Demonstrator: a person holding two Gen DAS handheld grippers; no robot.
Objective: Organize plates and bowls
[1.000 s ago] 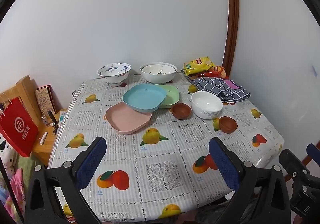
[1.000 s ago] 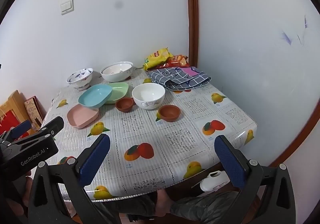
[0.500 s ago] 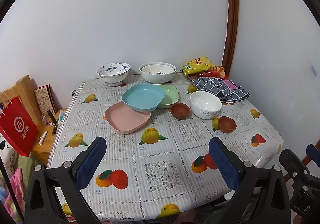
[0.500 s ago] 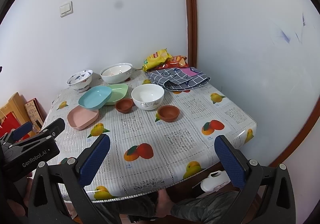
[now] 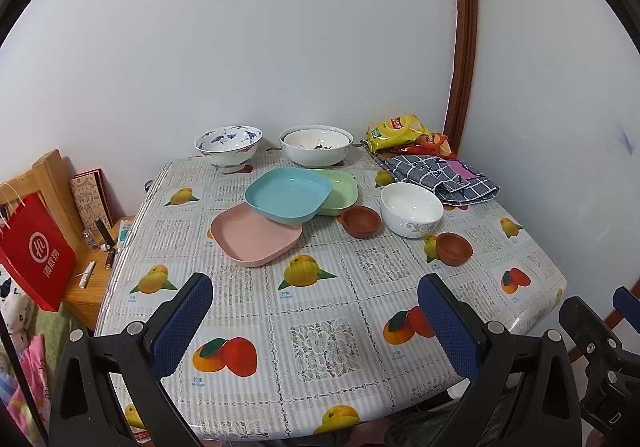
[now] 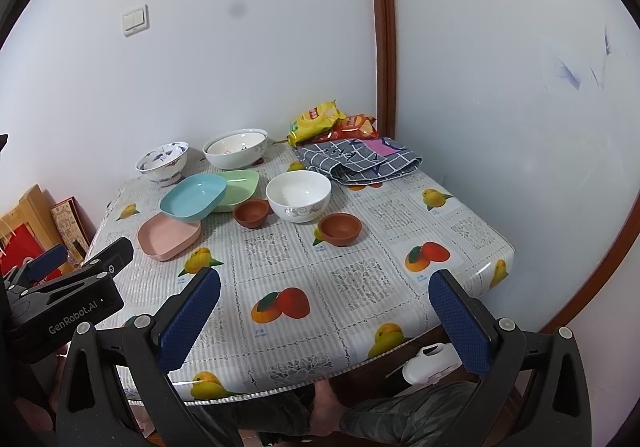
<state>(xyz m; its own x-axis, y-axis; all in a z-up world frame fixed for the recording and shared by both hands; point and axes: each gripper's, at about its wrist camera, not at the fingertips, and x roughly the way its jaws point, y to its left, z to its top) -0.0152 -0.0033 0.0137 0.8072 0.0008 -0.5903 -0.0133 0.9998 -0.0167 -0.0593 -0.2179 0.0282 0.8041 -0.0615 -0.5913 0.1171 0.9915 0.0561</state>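
Observation:
On the fruit-print table [image 5: 328, 343] lie a pink plate [image 5: 256, 237], a blue plate [image 5: 289, 194] resting on it and on a green plate [image 5: 340, 189]. Two small brown bowls [image 5: 361, 221] [image 5: 454, 248] flank a white bowl [image 5: 412, 209]. At the back stand a blue-patterned bowl [image 5: 228, 146] and a large white bowl [image 5: 316, 145]. My left gripper [image 5: 316, 323] is open and empty above the near table edge. My right gripper [image 6: 326, 317] is open and empty too, above the near edge; the plates [image 6: 192, 196] and bowls [image 6: 298, 195] lie ahead of it.
Snack bags [image 5: 400, 129] and a checked cloth [image 5: 436, 175] lie at the back right corner by the wall. A low wooden stand with a red bag [image 5: 34, 255] is left of the table. A person's legs [image 6: 400, 419] are below the near edge.
Both grippers have drifted slightly; the table looks a little farther off. Nothing on the table has moved and both grippers stay open.

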